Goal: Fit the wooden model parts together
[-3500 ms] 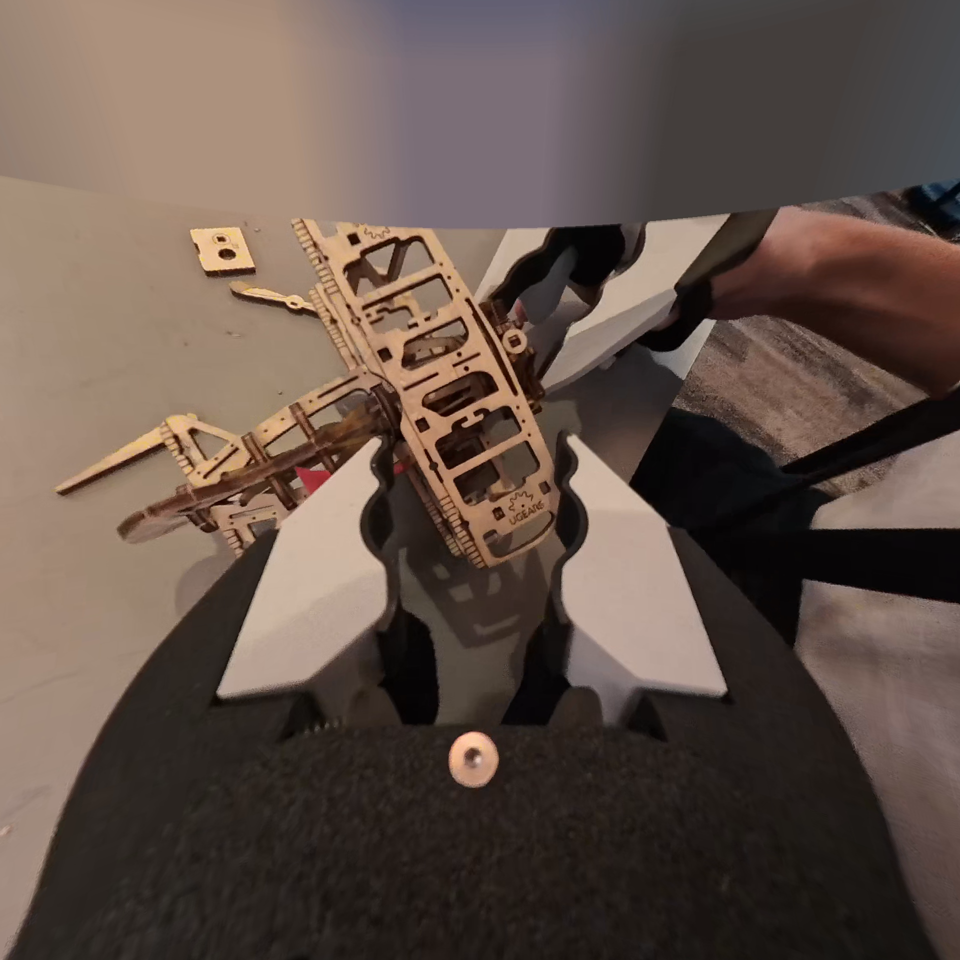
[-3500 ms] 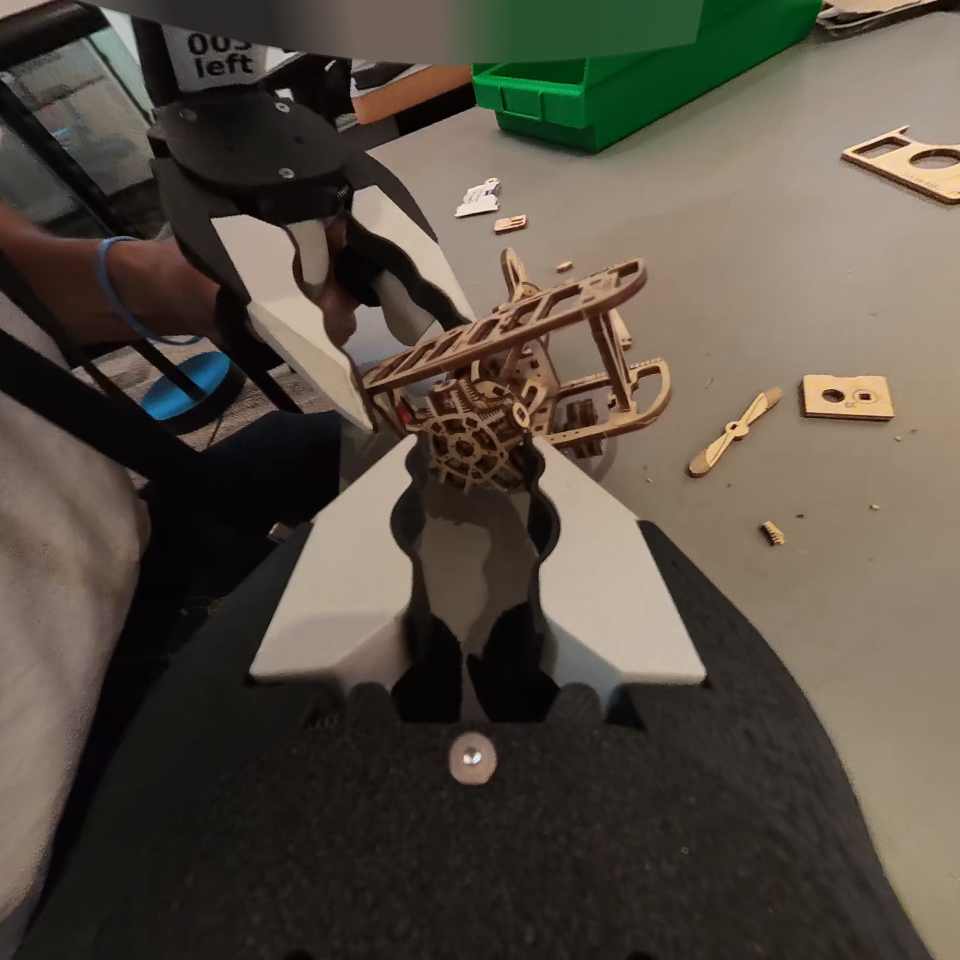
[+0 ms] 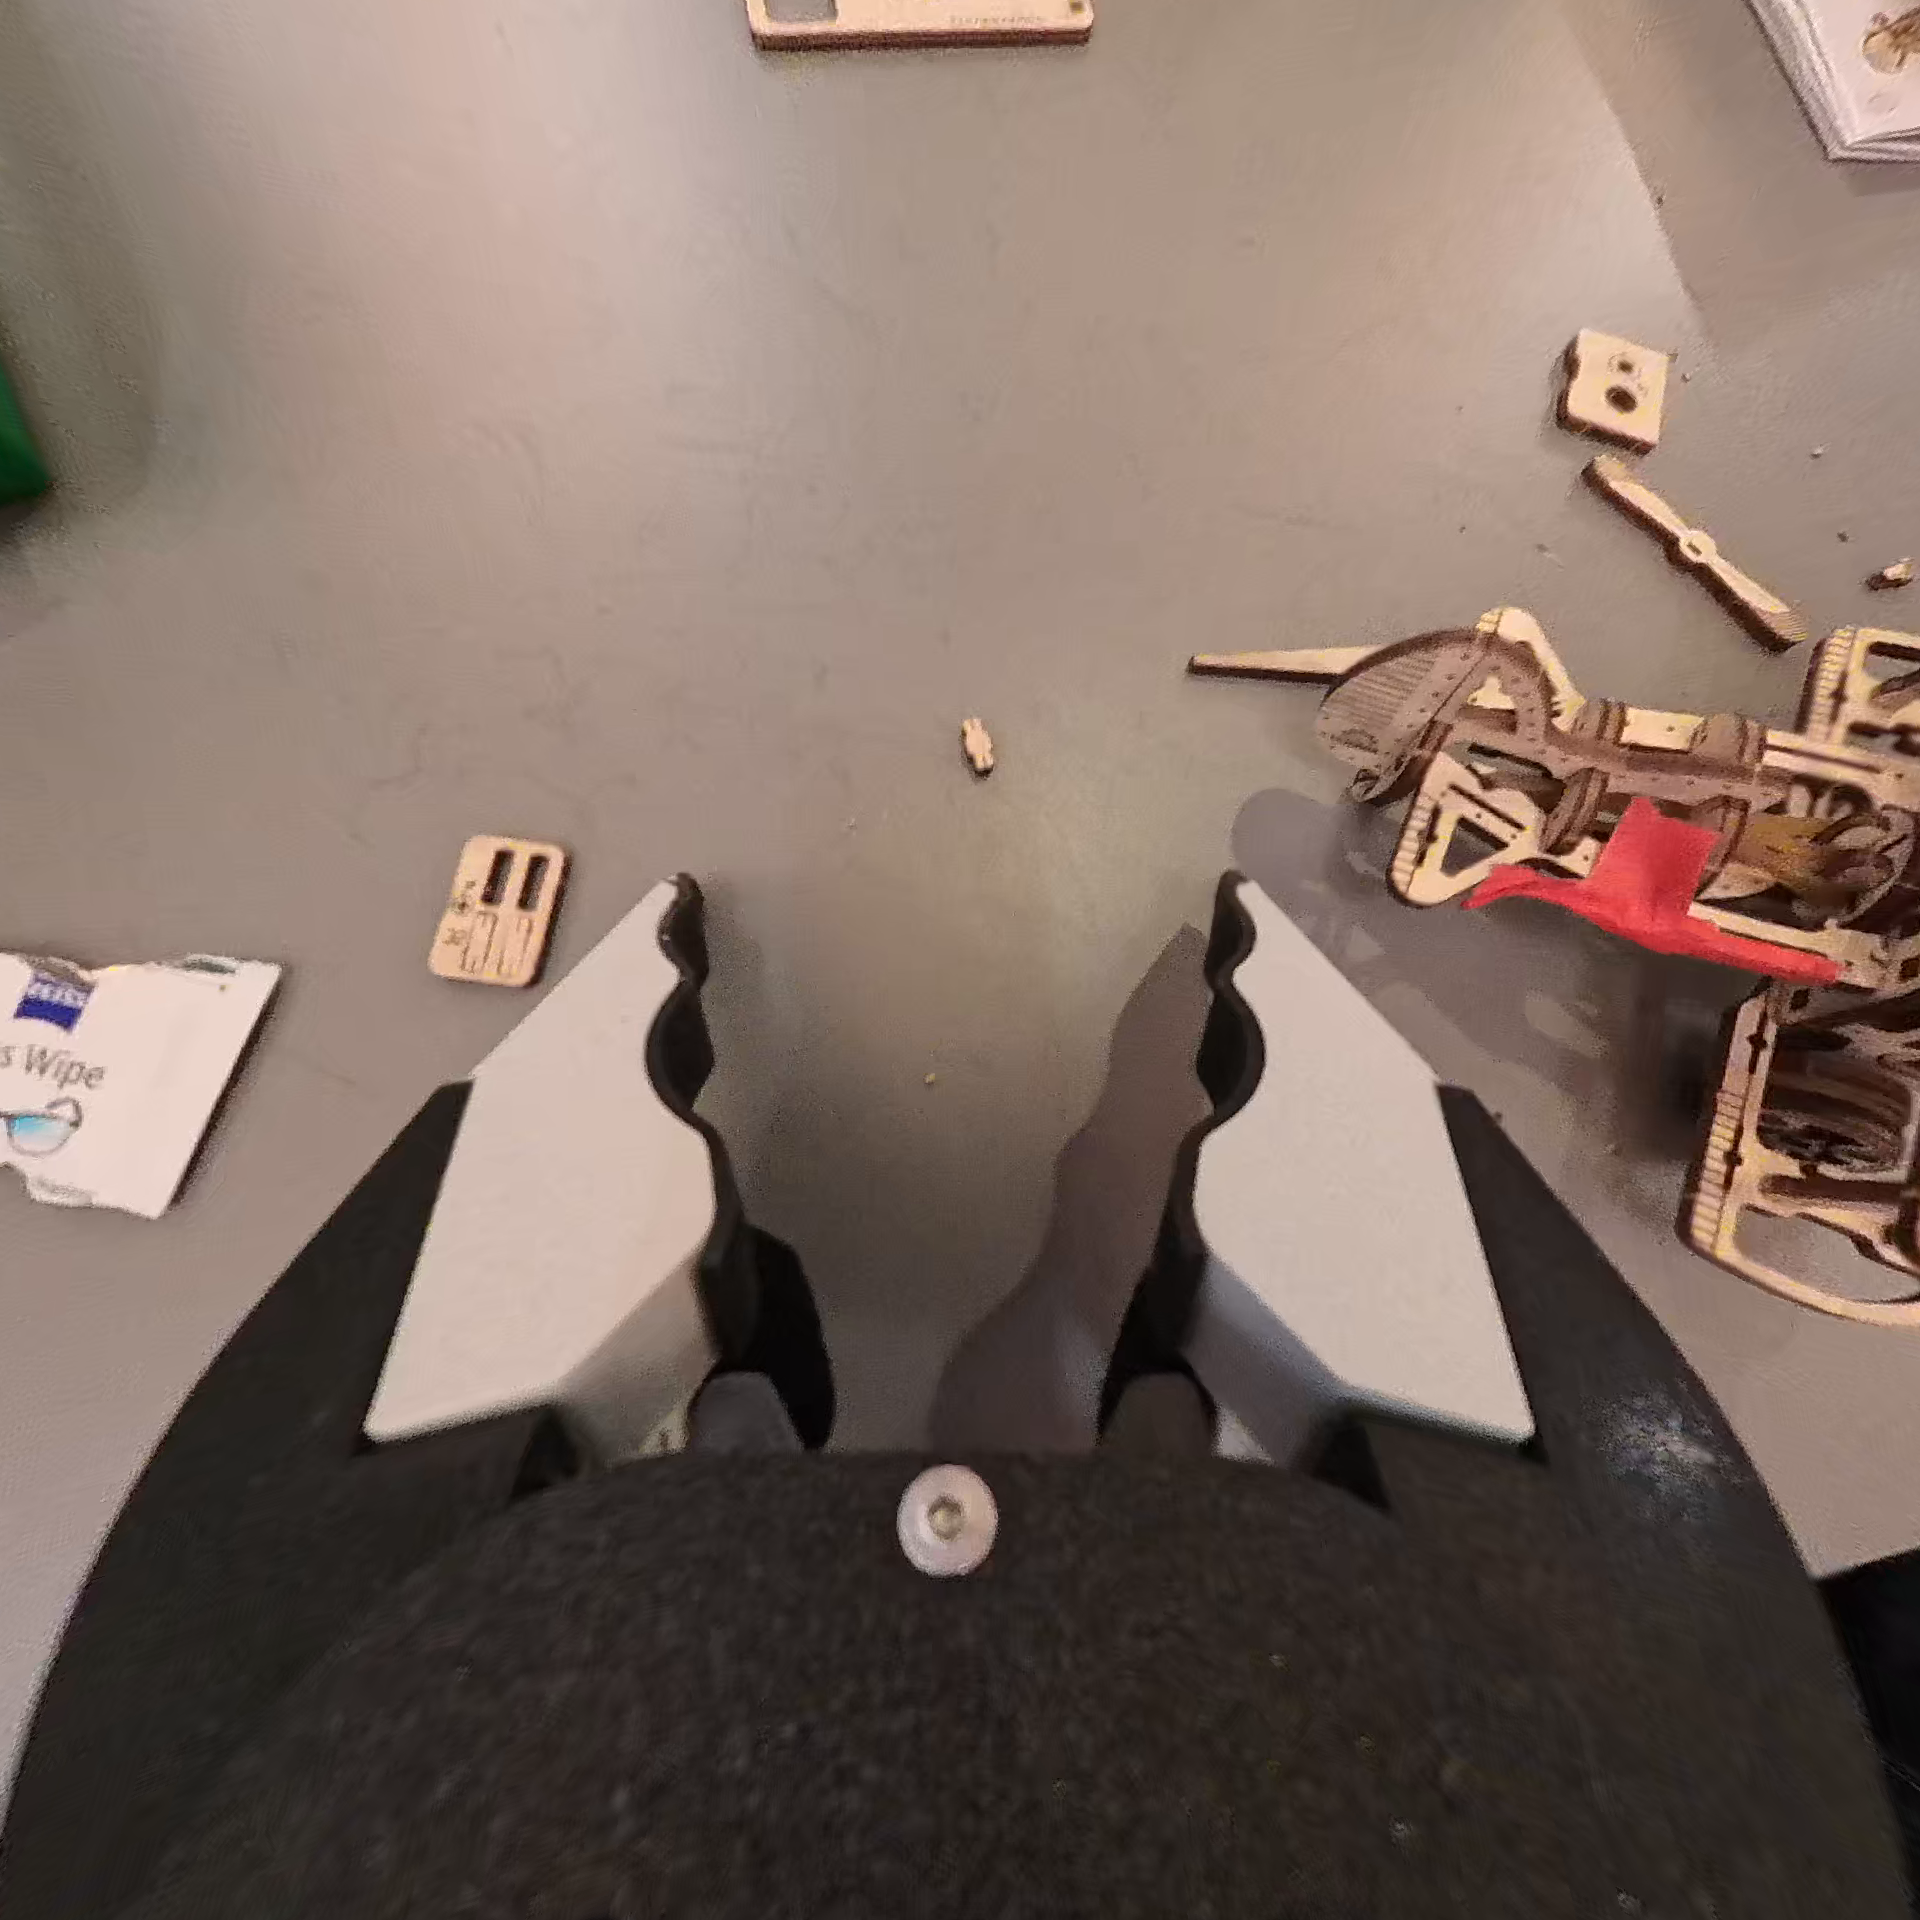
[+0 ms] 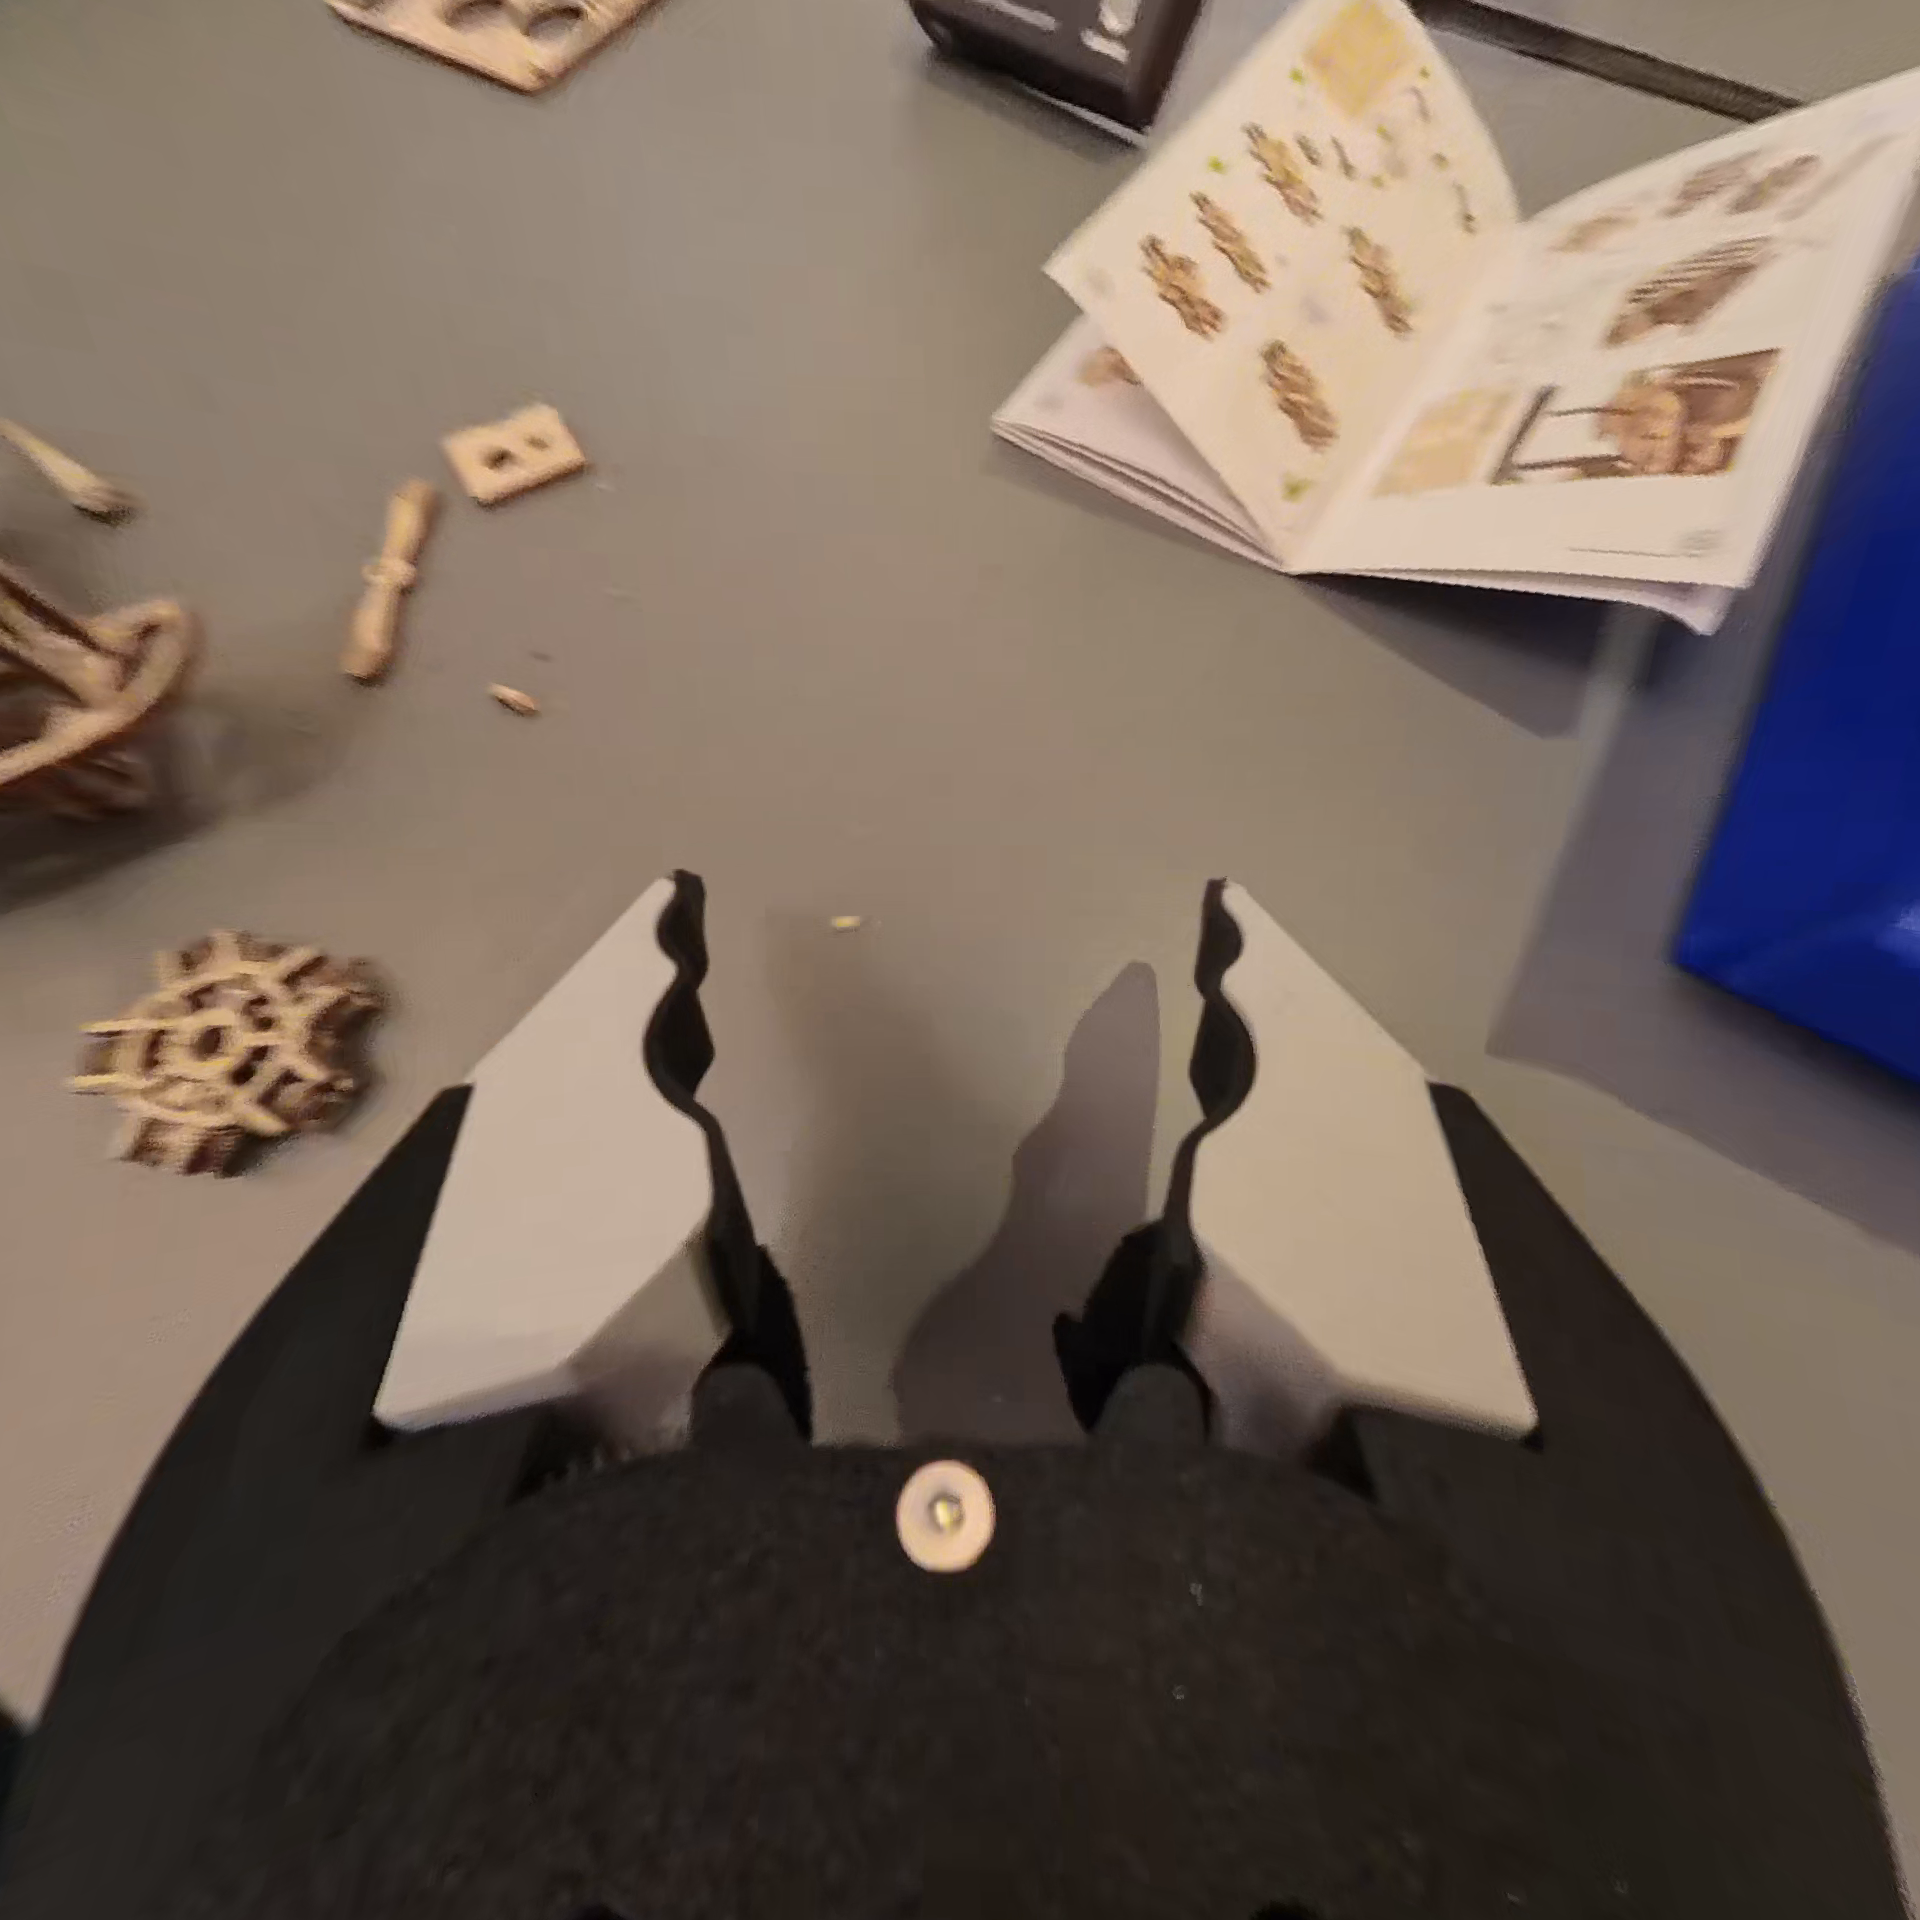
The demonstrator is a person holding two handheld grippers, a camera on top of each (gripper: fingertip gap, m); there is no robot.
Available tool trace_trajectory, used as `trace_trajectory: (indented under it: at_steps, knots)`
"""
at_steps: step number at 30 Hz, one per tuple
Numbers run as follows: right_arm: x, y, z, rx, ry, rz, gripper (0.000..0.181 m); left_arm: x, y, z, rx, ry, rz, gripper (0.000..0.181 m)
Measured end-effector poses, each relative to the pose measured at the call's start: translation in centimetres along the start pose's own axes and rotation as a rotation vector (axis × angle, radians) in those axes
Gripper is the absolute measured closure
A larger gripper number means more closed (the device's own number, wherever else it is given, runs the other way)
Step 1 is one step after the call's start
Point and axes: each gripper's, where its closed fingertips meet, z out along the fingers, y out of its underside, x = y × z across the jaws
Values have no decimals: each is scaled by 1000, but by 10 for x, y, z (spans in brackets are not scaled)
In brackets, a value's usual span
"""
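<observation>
Grey worktop (image 3: 935, 416) runs under both tools, littered with plywood bits. From where the left tool (image 3: 956, 894) hangs, the wooden model (image 3: 1621, 790) lies off to its right, just beyond the right finger and not touching it, with a red strip (image 3: 1652, 894) draped across its frame. Farther ahead on that side lie a loose propeller piece (image 3: 1694, 551) and a small square plate (image 3: 1616, 390). The left tool's fingers stand wide apart with only bare surface between them; a tiny wooden peg (image 3: 977, 746) sits ahead of the tips, a slotted tag (image 3: 501, 911) just beside the left finger, and a torn wipe sachet (image 3: 114, 1070) farther left.

The right tool (image 4: 951, 894) is likewise spread and empty. A round gear-like wooden part (image 4: 223, 1049) rests near its left finger, apart from it, and the model's blurred edge (image 4: 83, 696) shows farther left. An open instruction booklet (image 4: 1403, 343) lies ahead to the right, a blue object (image 4: 1829, 748) beyond the right finger.
</observation>
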Motion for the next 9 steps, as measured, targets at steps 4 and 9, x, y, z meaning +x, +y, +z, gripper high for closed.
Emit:
trace_trajectory:
  at_steps: [4,9]
  knots:
    - [24,18,9,-86,113,42,84,-7,-1,7,-14,-91,56,85]
    - [36,19,17,-91,138,157,65,-4,-1,10,-22,-59,48,85]
